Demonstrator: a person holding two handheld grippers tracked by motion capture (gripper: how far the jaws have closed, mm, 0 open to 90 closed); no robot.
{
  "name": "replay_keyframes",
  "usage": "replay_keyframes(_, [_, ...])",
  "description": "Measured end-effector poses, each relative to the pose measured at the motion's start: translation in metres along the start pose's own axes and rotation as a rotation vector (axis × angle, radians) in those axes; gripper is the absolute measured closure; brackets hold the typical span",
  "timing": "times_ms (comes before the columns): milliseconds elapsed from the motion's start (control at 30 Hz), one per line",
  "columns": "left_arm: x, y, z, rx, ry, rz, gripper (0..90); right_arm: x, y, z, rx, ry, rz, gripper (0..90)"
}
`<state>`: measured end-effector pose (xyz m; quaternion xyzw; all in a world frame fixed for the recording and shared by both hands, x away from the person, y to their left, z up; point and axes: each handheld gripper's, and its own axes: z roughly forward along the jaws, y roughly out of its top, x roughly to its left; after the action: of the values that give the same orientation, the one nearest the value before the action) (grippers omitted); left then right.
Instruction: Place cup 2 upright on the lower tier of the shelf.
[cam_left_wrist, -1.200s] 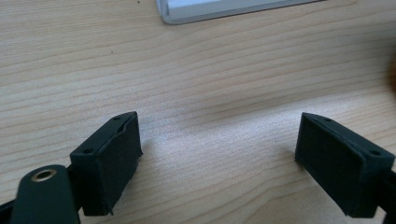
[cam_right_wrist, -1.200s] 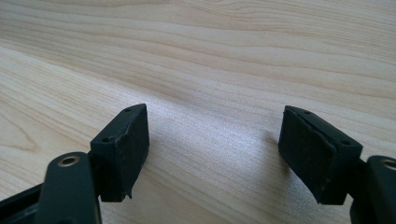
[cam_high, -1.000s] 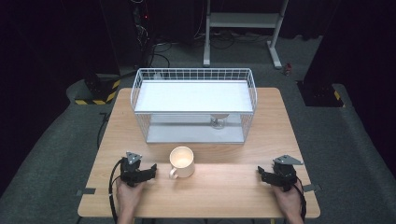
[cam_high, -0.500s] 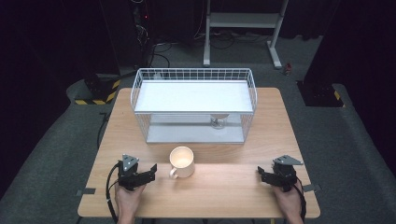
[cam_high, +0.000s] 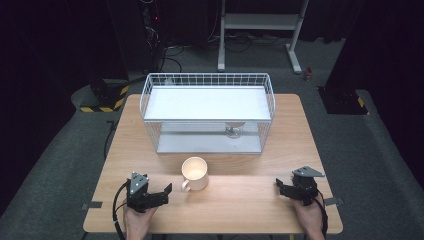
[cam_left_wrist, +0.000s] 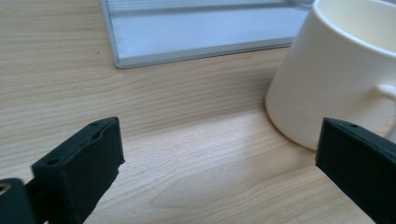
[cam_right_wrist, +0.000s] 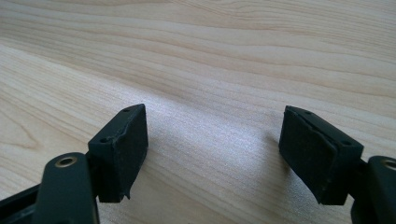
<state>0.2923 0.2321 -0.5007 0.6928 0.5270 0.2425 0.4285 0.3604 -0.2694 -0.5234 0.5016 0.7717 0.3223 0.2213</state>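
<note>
- Mug (cam_high: 195, 173): no text, label or brand legible
- Wire basket (cam_high: 208, 111): no markings legible
- Table (cam_high: 240, 200): no markings legible
- Left gripper (cam_high: 167, 192) and right gripper (cam_high: 278, 185): no lettering or numbers legible
- Floor block (cam_high: 105, 96): yellow-black hazard stripes, no wording

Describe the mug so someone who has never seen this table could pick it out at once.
On the wooden table, look just in front of the white wire basket, a little left of the middle. There a cream mug stands upright and empty, its handle turned toward the person and the left gripper, whose jaws have just been opening with nothing between them. It is the one loose thing on the bare wood.
</note>
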Motion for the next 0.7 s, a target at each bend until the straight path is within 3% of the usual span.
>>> replay_keyframes(67, [0.0,0.0,-0.001,-0.012,-0.029,-0.023,0.1,0.0,0.0,0.0,0.0,0.0,0.0,23.9])
replay_keyframes(200, [-0.005,0.0,-0.003,-0.047,-0.035,-0.005,0.0,0.0,0.0,0.0,0.0,0.0,0.0,23.9])
replay_keyframes(267, [-0.008,0.0,-0.003,-0.047,-0.046,0.002,0.0,0.0,0.0,0.0,0.0,0.0,0.0,23.9])
replay_keyframes(400, [-0.01,-0.002,-0.002,-0.021,-0.08,-0.027,0.0,0.0,0.0,0.0,0.0,-0.002,0.001,23.9])
replay_keyframes(700, [-0.021,-0.005,-0.006,-0.042,-0.096,0.002,0.0,0.0,0.0,0.0,0.0,-0.002,0.001,23.9])
